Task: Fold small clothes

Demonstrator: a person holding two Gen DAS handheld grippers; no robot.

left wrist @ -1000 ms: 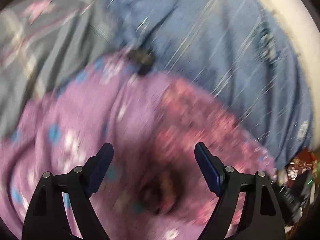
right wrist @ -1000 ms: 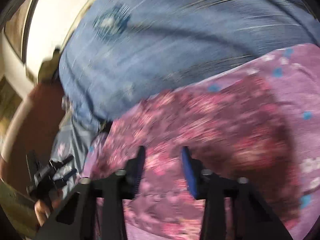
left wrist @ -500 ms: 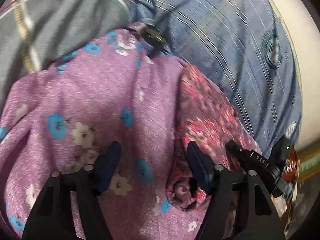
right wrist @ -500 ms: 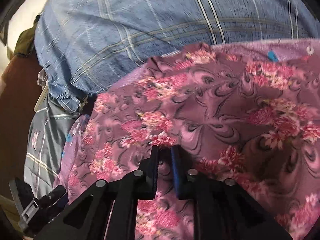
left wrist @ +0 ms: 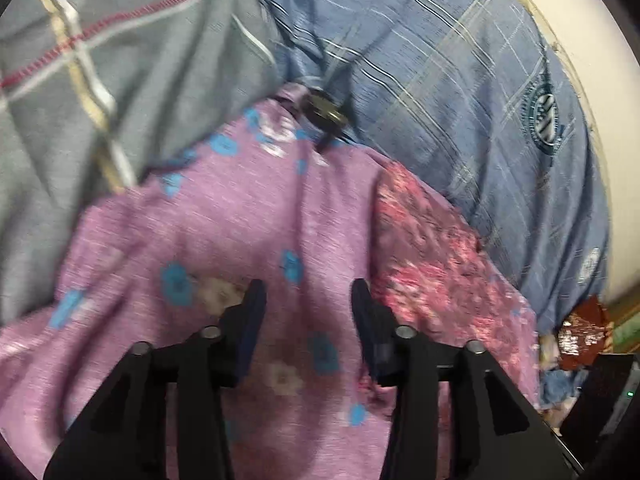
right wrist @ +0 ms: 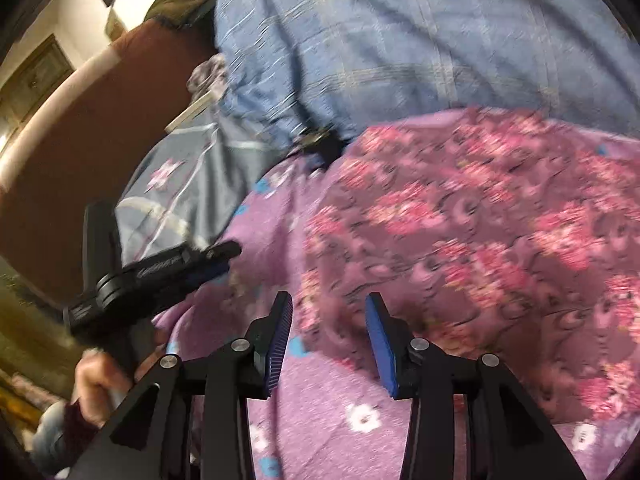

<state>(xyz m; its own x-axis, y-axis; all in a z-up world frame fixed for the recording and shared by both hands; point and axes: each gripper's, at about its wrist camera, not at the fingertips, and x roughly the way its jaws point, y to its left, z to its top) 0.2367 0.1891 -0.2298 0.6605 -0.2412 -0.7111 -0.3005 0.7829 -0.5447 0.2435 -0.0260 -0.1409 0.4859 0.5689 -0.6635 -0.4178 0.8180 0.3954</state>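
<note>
A maroon garment with pink flowers (right wrist: 460, 232) lies folded on a lilac cloth with blue and white flowers (left wrist: 248, 216). In the left wrist view the maroon garment (left wrist: 432, 248) lies right of my left gripper (left wrist: 306, 300), which is open and empty just above the lilac cloth. My right gripper (right wrist: 328, 312) is open and empty over the maroon garment's left edge. The left gripper also shows in the right wrist view (right wrist: 224, 254), at the lilac cloth's left edge.
A blue checked sheet (left wrist: 460, 80) covers the bed behind the clothes. A grey checked cloth (left wrist: 100, 72) lies at the left. A small dark object (left wrist: 322, 110) sits where the cloths meet. A brown headboard (right wrist: 80, 128) stands at the left. A pale wall (left wrist: 592, 40) is at the right.
My right gripper has opened and let go of the maroon garment, then drawn back. My left gripper has shifted slightly and stays open.
</note>
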